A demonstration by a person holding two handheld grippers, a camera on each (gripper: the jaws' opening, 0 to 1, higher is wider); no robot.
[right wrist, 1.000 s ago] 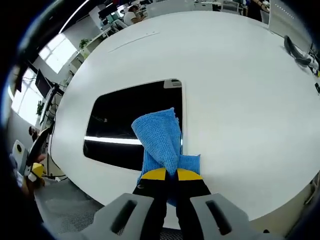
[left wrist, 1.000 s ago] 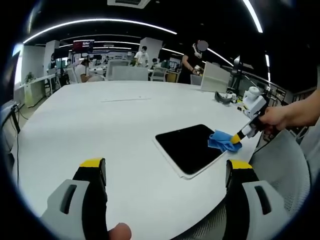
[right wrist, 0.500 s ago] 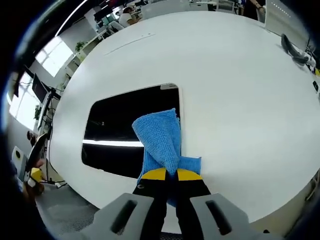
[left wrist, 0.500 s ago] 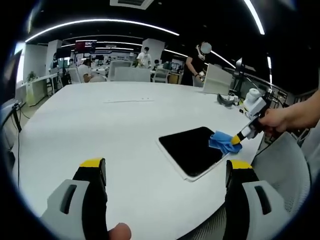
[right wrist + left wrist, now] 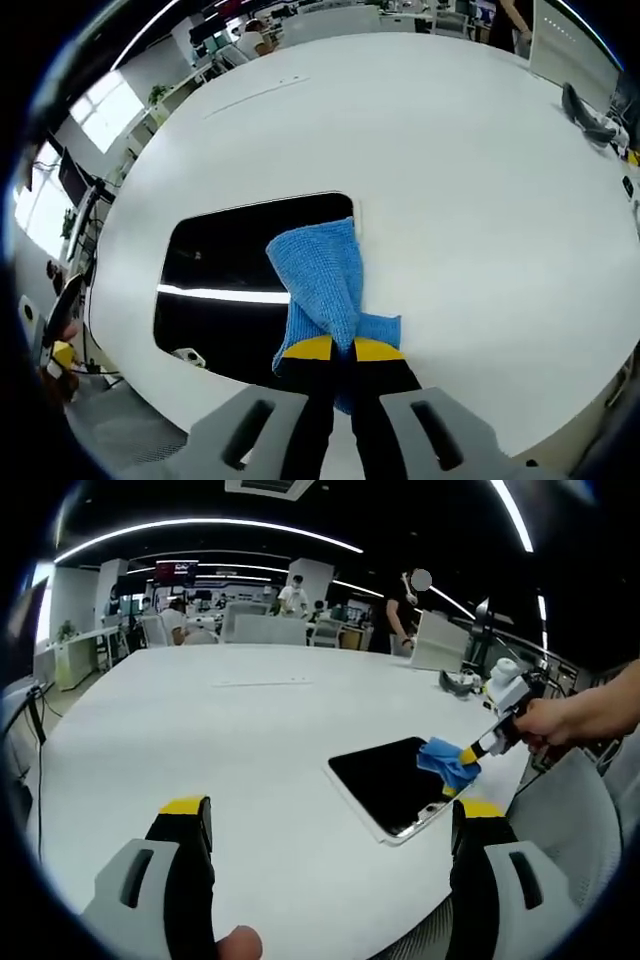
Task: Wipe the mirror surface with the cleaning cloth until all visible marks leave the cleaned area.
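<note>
Wiping well here means working across the whole table-borne mirror (image 5: 230, 290), which lies flat on the white table (image 5: 470, 200) just ahead of the right tongs (image 5: 333, 348) and off to the right of the left tongs (image 5: 325, 815). Press the blue cloth (image 5: 325, 280), clamped in the right tongs at the mirror's near edge, flat and sweep overlapping strokes. The left tongs stand apart, empty.

A broad white table (image 5: 200, 730); a dark mirror (image 5: 240, 280) lies flat near its edge
</note>
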